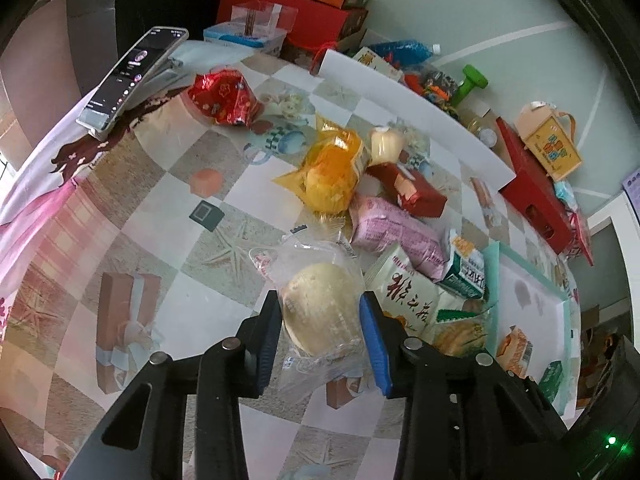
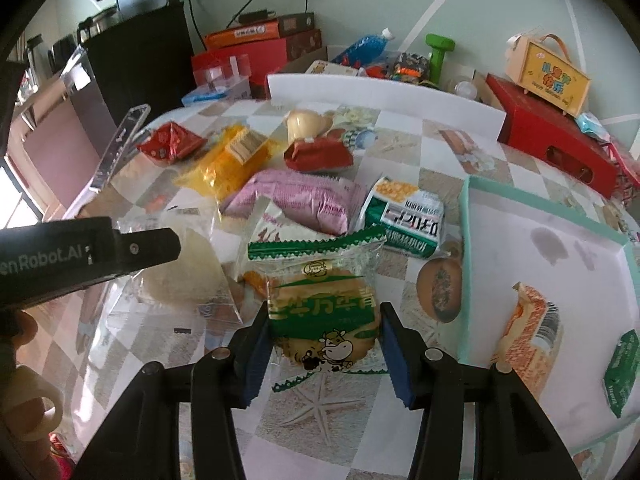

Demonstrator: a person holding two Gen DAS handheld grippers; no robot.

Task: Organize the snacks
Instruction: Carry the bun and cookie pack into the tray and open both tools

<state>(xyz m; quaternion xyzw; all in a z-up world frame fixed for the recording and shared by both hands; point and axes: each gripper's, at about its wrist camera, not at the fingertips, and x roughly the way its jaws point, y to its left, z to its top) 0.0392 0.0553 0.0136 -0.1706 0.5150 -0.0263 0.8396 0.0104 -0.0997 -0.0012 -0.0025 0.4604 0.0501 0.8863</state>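
Left wrist: tool [image 1: 320, 312] clamping bun [image 1: 322, 306] (wrapped)

The right claw [image 2: 325, 344] grips a green-trimmed biscuit packet [image 2: 323, 312] on the patterned table [image 2: 320, 412], beside a mint-rimmed tray [image 2: 464, 264] holding an orange packet [image 2: 528, 328] and a green one [image 2: 622, 372].

Glossy clear plastic wraps the round bun [image 1: 320, 308]; the tablecloth [image 1: 160, 208] looks smooth and slightly shiny.
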